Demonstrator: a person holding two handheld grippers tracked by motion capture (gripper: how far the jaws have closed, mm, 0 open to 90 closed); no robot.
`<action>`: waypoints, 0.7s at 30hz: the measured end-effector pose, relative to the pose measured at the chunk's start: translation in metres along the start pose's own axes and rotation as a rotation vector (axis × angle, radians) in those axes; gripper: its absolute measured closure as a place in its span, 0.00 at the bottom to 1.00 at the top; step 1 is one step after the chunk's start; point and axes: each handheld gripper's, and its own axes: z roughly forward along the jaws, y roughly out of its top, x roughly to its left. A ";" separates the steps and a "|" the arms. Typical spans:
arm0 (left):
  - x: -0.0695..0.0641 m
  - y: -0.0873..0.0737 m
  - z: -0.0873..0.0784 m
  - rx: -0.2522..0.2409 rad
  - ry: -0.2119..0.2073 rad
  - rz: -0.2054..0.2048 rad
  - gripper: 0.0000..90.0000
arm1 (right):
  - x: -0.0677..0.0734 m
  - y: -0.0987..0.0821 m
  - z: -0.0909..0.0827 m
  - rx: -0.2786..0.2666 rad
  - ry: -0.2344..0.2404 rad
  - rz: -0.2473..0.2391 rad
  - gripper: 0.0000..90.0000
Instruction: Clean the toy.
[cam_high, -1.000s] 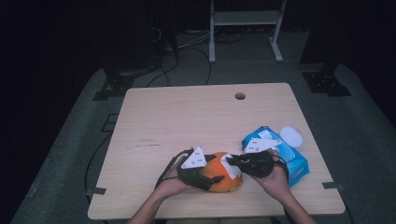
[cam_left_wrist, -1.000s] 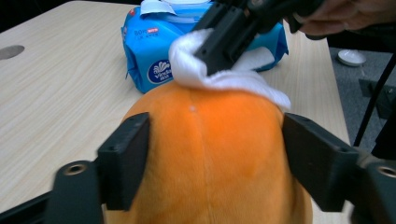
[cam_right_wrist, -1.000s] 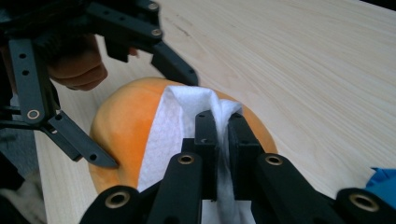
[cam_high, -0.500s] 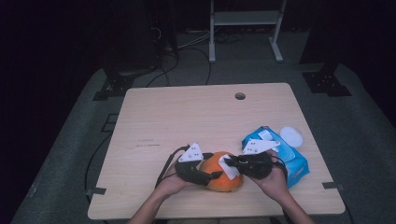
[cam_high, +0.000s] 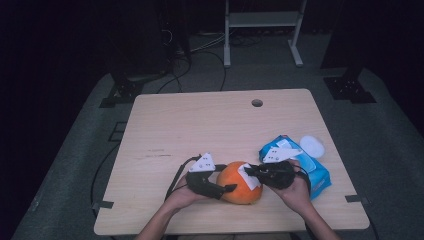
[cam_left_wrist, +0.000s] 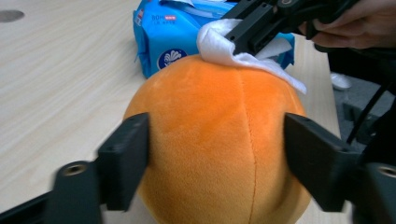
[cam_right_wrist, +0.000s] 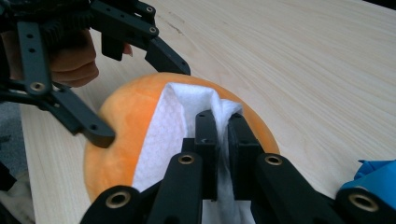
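Pinching wipe on orange plush: right tongs.

Fuzzy plush orange ball, textured white wipe, matt wooden table

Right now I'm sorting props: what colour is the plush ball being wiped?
Orange, the plush ball shows best in the left gripper view.

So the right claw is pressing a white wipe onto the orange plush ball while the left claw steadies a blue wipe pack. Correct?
Not quite. The right claw does pinch the white wipe against the orange plush ball, but the left claw straddles that same ball, its jaws having just been closing on its sides, as the left gripper view shows. The blue wipe pack lies untouched beyond.
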 end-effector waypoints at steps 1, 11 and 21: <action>-0.001 0.001 0.000 -0.002 0.009 0.003 0.34 | 0.003 0.002 -0.001 -0.009 -0.003 -0.006 0.93; 0.001 0.001 0.000 -0.001 -0.045 -0.019 0.12 | -0.001 0.003 -0.003 -0.022 0.012 -0.005 0.93; -0.008 0.003 0.004 0.004 0.025 0.037 0.29 | 0.019 0.013 -0.006 -0.027 0.018 -0.077 0.94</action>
